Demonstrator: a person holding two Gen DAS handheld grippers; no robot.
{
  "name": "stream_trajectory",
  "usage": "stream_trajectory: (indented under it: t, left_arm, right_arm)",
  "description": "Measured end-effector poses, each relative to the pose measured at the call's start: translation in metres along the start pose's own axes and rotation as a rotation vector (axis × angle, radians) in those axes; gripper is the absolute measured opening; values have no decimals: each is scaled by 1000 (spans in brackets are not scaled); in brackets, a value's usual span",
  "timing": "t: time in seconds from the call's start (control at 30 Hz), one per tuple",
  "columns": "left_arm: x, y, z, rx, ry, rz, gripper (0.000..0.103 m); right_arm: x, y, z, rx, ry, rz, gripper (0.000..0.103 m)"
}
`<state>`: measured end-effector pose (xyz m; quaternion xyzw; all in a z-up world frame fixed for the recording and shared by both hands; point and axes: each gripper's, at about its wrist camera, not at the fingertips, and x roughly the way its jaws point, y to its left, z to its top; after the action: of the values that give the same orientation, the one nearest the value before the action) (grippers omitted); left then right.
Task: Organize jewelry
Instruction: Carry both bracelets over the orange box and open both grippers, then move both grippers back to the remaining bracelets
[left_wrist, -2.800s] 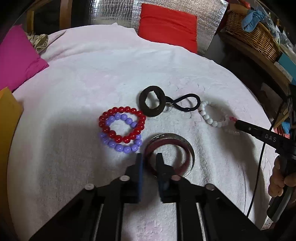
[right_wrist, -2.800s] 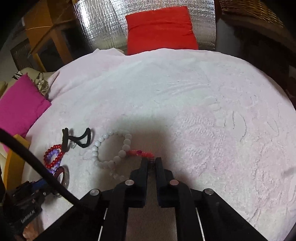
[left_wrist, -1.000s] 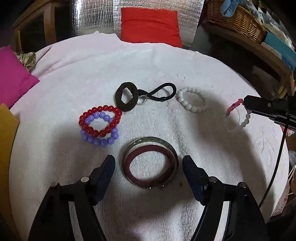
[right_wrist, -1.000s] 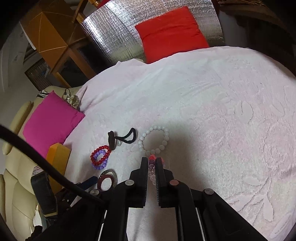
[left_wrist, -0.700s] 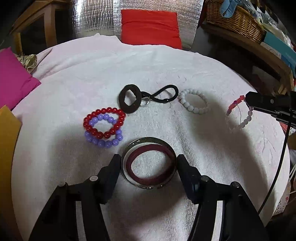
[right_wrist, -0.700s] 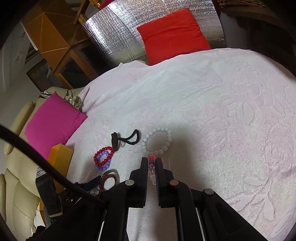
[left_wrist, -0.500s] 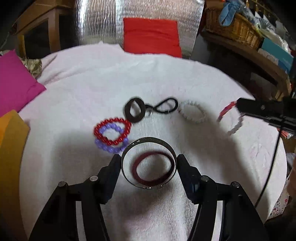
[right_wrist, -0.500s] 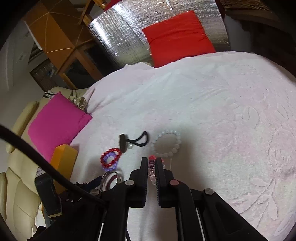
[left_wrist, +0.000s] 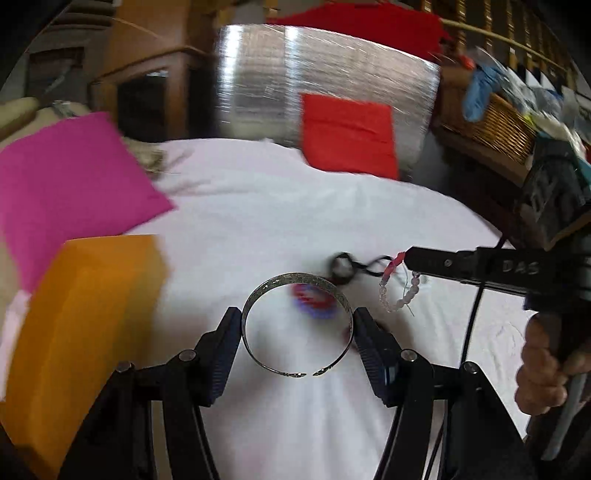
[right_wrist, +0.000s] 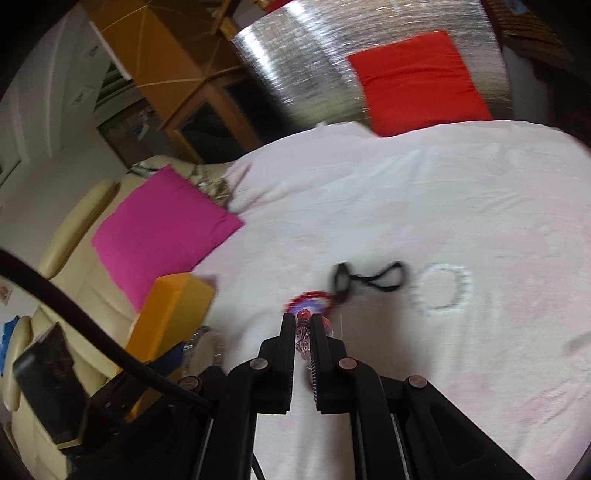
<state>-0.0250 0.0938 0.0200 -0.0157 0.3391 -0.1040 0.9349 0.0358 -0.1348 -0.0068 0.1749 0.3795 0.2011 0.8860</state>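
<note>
My left gripper (left_wrist: 297, 325) is shut on a silver cuff bangle (left_wrist: 295, 276), held by its sides above the white cloth (left_wrist: 295, 206). My right gripper (right_wrist: 303, 321) is shut on a pink and clear bead bracelet (right_wrist: 303, 334), which dangles from its tip in the left wrist view (left_wrist: 386, 291). On the cloth lie red and purple bead bracelets (right_wrist: 310, 301), a black hair tie (right_wrist: 369, 280) and a white bead bracelet (right_wrist: 443, 288). A sliver of a dark red bangle (left_wrist: 346, 334) shows beside my left gripper's right finger.
An orange box (left_wrist: 81, 332) stands at the cloth's left edge, with a pink cushion (left_wrist: 66, 184) behind it. A red cushion (left_wrist: 347, 134) leans on a silver sheet at the back. A wicker basket (left_wrist: 491, 125) sits at the right. A hand (left_wrist: 543, 365) grips the right gripper's handle.
My left gripper closed on the silver bangle and lifted it off the dark red one, swinging left toward the orange box. My right gripper rose and moved left with the bead bracelet.
</note>
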Motion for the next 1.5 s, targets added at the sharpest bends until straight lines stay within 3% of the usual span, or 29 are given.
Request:
stream_trajectory:
  t: [0.17, 0.37, 0.5, 0.67, 1.13, 1.33, 1.5]
  left_arm:
    - [-47, 63, -1, -65, -15, 146, 63]
    - [-63, 130, -33, -112, 41, 356, 63]
    - [-67, 154, -51, -138, 71, 413, 63]
    - [-76, 174, -64, -162, 77, 435, 63]
    - [-55, 187, -74, -194, 138, 434, 64]
    - [-53, 180, -68, -174, 152, 456, 64]
    - [-54, 154, -56, -122, 130, 436, 67]
  right_arm:
    - [27, 64, -6, -77, 36, 106, 9]
    - [64, 143, -18, -118, 88, 254, 9]
    - [91, 190, -28, -147, 121, 307, 9]
    - [121, 226, -40, -200, 181, 284, 9]
    - [159, 236, -50, -229, 254, 184, 12]
    - [134, 215, -42, -208, 205, 160, 12]
    - [92, 161, -29, -152, 151, 114, 20]
